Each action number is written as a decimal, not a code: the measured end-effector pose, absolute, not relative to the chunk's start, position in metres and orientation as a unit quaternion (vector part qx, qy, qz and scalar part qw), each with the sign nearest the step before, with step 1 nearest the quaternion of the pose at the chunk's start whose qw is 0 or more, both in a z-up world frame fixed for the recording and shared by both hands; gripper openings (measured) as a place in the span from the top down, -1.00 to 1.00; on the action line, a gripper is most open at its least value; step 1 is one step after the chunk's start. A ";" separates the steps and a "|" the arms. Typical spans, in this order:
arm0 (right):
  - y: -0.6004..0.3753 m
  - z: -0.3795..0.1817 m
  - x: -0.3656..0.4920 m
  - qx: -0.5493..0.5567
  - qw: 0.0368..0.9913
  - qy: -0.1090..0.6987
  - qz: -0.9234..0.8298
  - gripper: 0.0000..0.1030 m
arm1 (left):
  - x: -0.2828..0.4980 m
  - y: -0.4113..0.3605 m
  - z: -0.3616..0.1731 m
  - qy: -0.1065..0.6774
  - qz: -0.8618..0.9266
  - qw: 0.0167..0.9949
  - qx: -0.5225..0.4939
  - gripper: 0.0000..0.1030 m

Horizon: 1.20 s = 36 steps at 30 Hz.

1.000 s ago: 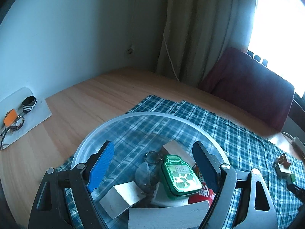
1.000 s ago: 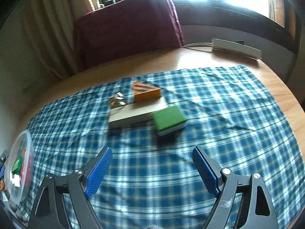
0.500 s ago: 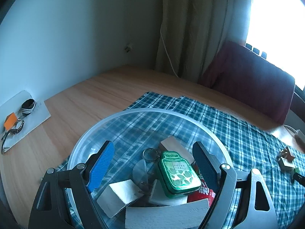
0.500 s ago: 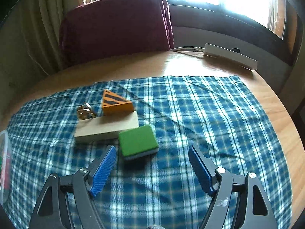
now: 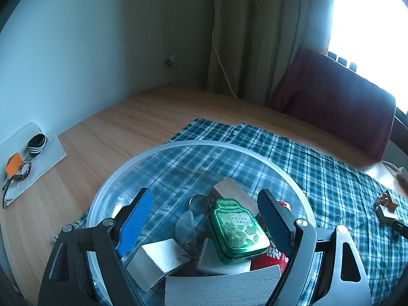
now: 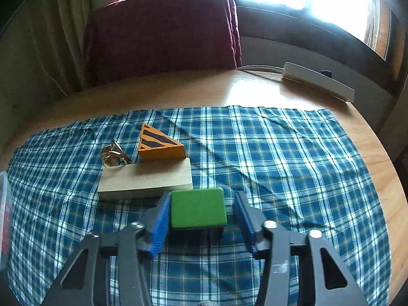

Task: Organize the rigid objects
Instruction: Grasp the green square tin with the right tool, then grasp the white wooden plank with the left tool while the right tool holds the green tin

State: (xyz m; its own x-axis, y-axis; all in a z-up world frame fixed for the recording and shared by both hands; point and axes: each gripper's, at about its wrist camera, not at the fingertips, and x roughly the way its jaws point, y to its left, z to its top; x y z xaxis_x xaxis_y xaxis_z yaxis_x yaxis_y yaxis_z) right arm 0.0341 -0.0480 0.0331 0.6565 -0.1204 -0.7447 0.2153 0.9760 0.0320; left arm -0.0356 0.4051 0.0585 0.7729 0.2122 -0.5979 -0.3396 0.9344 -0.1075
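Observation:
My right gripper (image 6: 201,197) is open and low over the checked cloth (image 6: 280,165), straddling a green block (image 6: 197,210). Its left pad touches the block; a small gap shows at the right pad. Just behind lie a pale wooden slab (image 6: 148,178), an orange striped wedge (image 6: 159,148) and a small metal piece (image 6: 112,156). My left gripper (image 5: 205,196) hangs open over a clear plastic bowl (image 5: 204,142). The bowl holds a green tin (image 5: 238,229), a key ring (image 5: 200,202), white blocks (image 5: 158,255) and a red item (image 5: 270,257).
A chair draped in maroon (image 6: 163,25) stands at the table's far edge, and a white power strip (image 6: 318,81) lies at the back right. On the left, a white sheet (image 5: 51,158) carries a watch and small items. The bowl's rim (image 6: 3,204) shows at the right wrist view's left edge.
My right gripper has moved forward and down onto the green block, and its fingers have narrowed around it. The left gripper has drifted only slightly over the bowl.

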 end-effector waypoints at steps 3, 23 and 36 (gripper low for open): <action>-0.054 0.034 0.028 0.068 0.907 0.405 -0.092 0.20 | -0.035 0.404 0.059 0.305 0.148 0.935 -0.105 -0.65; -0.105 0.035 -0.017 0.088 0.909 0.400 -0.083 0.20 | -0.041 0.297 0.073 0.331 0.054 0.941 -0.047 -0.68; -0.113 0.032 -0.025 0.095 0.907 0.405 -0.060 0.19 | 0.000 0.180 0.087 0.393 -0.085 0.915 -0.030 -0.79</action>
